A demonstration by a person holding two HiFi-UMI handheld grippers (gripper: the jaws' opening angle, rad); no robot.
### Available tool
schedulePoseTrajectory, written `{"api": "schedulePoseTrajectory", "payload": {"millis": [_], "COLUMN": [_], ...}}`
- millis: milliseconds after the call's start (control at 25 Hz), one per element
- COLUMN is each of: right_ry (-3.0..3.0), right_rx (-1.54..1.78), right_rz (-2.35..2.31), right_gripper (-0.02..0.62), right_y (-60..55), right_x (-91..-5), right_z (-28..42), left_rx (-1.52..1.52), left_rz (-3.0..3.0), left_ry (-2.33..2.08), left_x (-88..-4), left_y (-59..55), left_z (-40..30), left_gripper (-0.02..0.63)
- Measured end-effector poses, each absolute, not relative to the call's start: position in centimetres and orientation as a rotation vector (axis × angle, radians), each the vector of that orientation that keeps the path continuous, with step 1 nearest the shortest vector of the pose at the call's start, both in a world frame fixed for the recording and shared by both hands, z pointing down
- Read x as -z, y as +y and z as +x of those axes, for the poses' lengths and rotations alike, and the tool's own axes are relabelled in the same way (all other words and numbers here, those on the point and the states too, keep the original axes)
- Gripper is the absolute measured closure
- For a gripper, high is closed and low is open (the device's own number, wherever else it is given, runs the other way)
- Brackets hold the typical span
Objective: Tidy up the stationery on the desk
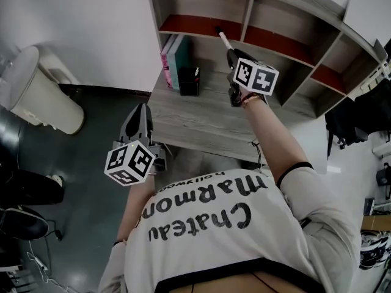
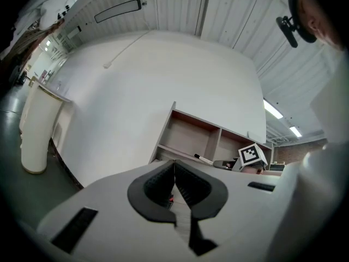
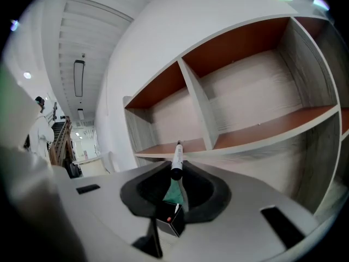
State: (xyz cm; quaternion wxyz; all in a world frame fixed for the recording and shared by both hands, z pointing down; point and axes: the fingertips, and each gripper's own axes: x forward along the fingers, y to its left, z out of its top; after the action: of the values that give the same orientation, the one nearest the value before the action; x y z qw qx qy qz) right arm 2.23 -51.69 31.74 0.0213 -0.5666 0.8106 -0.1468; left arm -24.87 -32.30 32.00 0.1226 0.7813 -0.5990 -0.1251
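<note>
My right gripper (image 1: 230, 55) is up over the back of the grey wooden desk (image 1: 201, 118), shut on a white marker (image 1: 223, 40) with a black cap. The marker's tip points at the left compartment of the shelf unit (image 1: 201, 24). In the right gripper view the marker (image 3: 176, 160) sticks out between the jaws toward the red-brown shelf board (image 3: 163, 148). My left gripper (image 1: 140, 113) hangs off the desk's front left corner; in its own view the left gripper (image 2: 174, 171) is shut with nothing in it. A black pen box (image 1: 189, 81) stands beside upright books (image 1: 173, 60).
A white bin (image 1: 36, 93) stands on the dark floor to the left, with black chairs (image 1: 24, 191) nearer me. A dark bag (image 1: 360, 118) hangs at the right of the desk. The shelf unit has several open compartments (image 1: 287, 44).
</note>
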Motion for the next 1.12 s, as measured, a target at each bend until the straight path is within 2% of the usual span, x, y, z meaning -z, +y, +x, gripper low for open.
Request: {"api": "schedulePoseTrajectory", "payload": {"millis": [440, 1120], "right_ry": [2.544, 2.627], "right_rx": [0.545, 0.792], "right_rz": [-1.619, -1.542], "right_gripper": [0.522, 0.522], "right_y": [-45.3, -41.8], "right_x": [-33.4, -40.9], "right_z": [1.0, -1.8], "left_rx": [0.346, 0.302], "left_rz": [2.331, 2.197], "left_ry": [-1.637, -1.635], "left_x": [-32.8, -37.8], "left_y": [-32.5, -31.0], "left_z": [-21.4, -22.6], "left_gripper": [0.591, 0.591]}}
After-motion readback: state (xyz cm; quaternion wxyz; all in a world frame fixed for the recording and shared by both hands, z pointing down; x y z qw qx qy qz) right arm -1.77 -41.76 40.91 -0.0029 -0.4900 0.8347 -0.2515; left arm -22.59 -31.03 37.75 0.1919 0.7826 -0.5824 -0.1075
